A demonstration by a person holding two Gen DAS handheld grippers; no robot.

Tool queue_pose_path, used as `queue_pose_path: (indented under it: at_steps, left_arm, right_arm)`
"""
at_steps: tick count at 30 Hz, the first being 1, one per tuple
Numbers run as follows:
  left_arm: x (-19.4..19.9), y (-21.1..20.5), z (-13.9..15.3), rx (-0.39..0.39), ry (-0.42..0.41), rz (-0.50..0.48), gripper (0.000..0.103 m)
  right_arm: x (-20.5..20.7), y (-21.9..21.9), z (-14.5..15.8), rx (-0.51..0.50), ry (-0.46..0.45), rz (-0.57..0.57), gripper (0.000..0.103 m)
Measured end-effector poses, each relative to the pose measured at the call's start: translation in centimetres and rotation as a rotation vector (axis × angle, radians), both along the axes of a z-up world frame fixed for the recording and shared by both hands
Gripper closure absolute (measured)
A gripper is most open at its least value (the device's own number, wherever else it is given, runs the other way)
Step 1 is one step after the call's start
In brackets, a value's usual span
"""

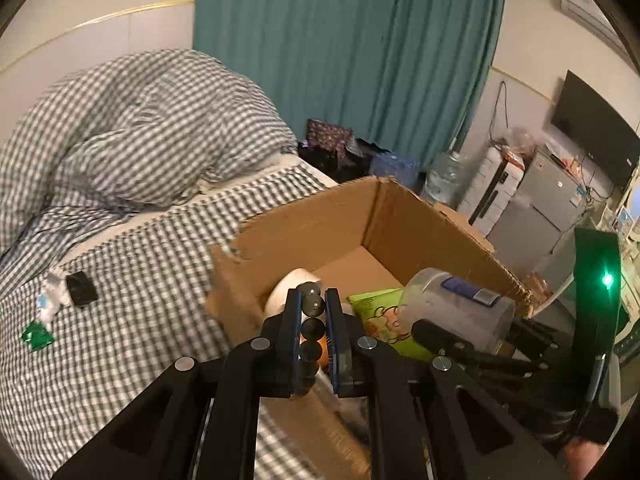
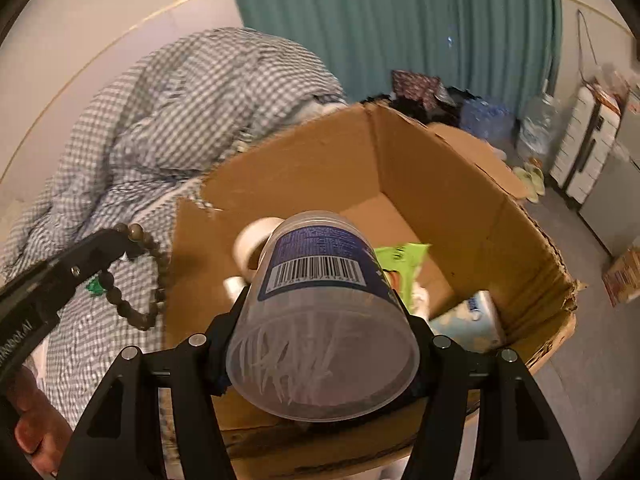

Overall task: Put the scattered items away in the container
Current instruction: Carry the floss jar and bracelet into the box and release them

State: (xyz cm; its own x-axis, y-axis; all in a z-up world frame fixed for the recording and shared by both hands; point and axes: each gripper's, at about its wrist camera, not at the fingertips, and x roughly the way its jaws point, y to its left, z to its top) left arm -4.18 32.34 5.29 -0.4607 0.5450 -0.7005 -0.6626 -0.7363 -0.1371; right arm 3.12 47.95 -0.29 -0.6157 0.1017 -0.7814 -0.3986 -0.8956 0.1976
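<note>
Cardboard box stands open on the checked bed, containing a tape roll, a green packet and a tissue pack. Left tongs are pinched on a dark bead bracelet beside the box's near wall. Right tongs clamp a clear plastic jar, tilted above the box opening.

Both cameras ride on the hand-held tools and look steeply down along their fingers, close above the cardboard box on the bed. The left view sits left of the box, the right view nearer its front. Both share box, checked bedding and teal curtain.
</note>
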Motion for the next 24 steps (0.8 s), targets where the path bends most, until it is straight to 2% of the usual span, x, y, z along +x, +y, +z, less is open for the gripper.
queue_pose_path:
  at_steps: [5, 7, 8, 10, 11, 14, 24]
  left_arm:
    - [-0.3, 1.7, -1.2, -0.021, -0.020, -0.019, 0.092]
    - [-0.5, 2.0, -1.5, -0.026, -0.022, -0.019, 0.084]
    - [-0.5, 2.0, -1.6, -0.027, -0.020, -0.018, 0.077]
    - [-0.6, 1.8, -1.5, -0.027, -0.009, -0.011, 0.024]
    - [-0.7, 1.5, -1.4, -0.015, -0.002, -0.009, 0.020]
    - [-0.6, 0.6, -0.6, 0.010, 0.014, -0.004, 0.019]
    - [-1.3, -4.9, -0.1, -0.033, 0.042, 0.119, 0.019]
  right_arm:
    - [0.0, 1.5, -0.8, -0.003, -0.011, -0.015, 0.041]
    - [-0.1, 1.5, -0.6, 0.003, -0.001, -0.015, 0.037]
    - [-0.1, 1.6, -0.5, 0.001, 0.008, -0.017, 0.028]
    - [-0.1, 1.5, -0.3, -0.012, 0.029, -0.029, 0.020]
    - [0.0, 1.5, -0.2, -0.018, 0.037, -0.039, 0.020]
    - [0.2, 1.6, 0.2, -0.030, 0.047, -0.046, 0.020]
    - [0.4, -1.5, 1.6, -0.008, 0.047, -0.015, 0.020]
